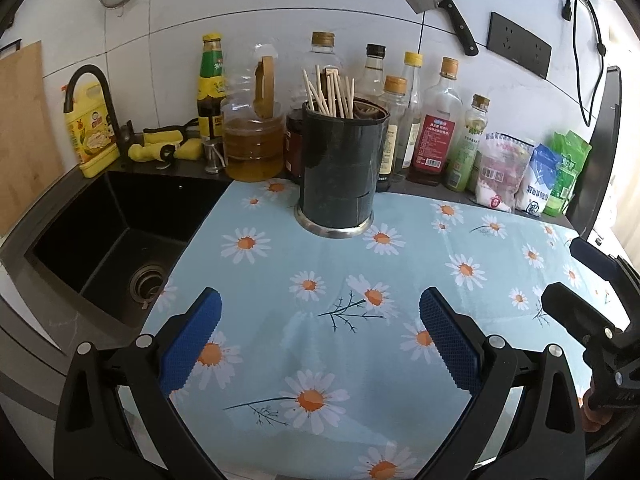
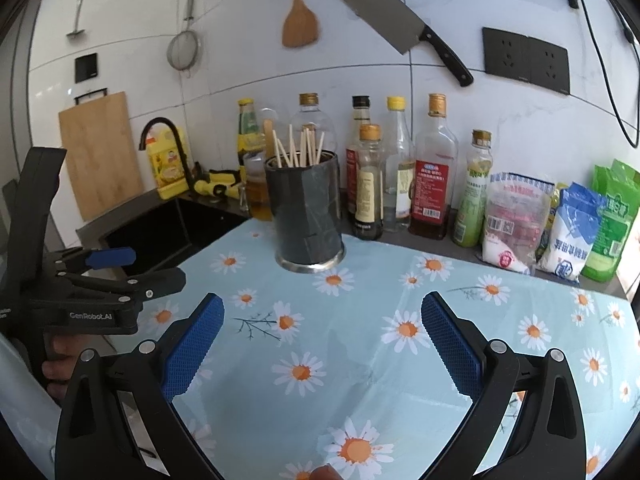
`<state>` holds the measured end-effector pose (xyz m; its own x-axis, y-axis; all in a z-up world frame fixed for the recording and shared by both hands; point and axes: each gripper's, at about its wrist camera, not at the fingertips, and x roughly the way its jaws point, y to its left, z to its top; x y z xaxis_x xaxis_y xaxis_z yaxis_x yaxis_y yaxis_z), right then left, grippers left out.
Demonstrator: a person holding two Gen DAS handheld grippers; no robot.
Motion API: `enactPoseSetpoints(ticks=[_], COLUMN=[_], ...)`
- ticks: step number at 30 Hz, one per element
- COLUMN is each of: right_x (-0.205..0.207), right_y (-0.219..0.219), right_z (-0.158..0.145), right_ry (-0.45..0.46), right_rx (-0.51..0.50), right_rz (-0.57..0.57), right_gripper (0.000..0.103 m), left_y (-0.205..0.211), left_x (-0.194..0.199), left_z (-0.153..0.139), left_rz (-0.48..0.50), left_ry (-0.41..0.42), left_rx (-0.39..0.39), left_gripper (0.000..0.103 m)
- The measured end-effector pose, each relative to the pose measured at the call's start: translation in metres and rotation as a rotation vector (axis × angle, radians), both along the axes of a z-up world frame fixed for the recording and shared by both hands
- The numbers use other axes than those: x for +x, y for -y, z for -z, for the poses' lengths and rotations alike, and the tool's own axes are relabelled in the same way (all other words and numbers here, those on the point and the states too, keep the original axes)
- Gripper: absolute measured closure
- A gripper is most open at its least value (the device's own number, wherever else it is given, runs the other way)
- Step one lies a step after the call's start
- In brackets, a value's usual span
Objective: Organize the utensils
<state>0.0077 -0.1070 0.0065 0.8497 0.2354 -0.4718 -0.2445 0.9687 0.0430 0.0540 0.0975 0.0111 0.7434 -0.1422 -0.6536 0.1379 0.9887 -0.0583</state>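
Hovering low over the daisy-print cloth [image 1: 320, 264], both tools empty. Left gripper [image 1: 320, 332] spread wide, blue pads [image 1: 192, 344] well apart with only printed flowers between them. Right gripper [image 2: 322, 336] likewise gaping, nothing pinched. Seen from the right wrist view, left tool off at the left edge above the near rim of the sink [image 2: 160, 232], with fingers of a hand [image 2: 60, 360] wrapped round its grip. Seen from the left wrist view, a piece of the right tool at the far right edge.

Standing upright at the far edge of the cloth, centre: a dark cylindrical holder [image 1: 340, 168] on a steel base, crammed with pale wooden chopsticks [image 1: 328, 92] fanned out of its top. Holder well apart from both claws.

Behind the holder, along the tiled wall: a row of bottles [image 1: 436, 120], a jug of amber oil [image 1: 250, 136], packets of dry goods [image 1: 536, 176] to the right. Far left: black sink, curved tap [image 1: 96, 92], yellow detergent bottle [image 1: 90, 132]. Hung on the wall: cleaver [image 2: 400, 28], wooden spatula [image 2: 300, 16], strainer [image 2: 184, 48], cutting board [image 2: 100, 152].
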Motion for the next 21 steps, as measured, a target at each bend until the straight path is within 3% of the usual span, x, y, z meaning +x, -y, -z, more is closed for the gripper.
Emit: enactPoseSetpoints(ticks=[21], right_x=[0.0026], right_y=[0.0004], right_z=[0.0012], right_ry=[-0.002], right_rx=[0.015], right_rz=[-0.029], right_gripper=[0.008], left_y=[0.0026], left_x=[-0.0003], left_z=[0.0028], left_rz=[0.006], left_ry=[-0.019], left_rx=[-0.005], left_gripper=[0.006])
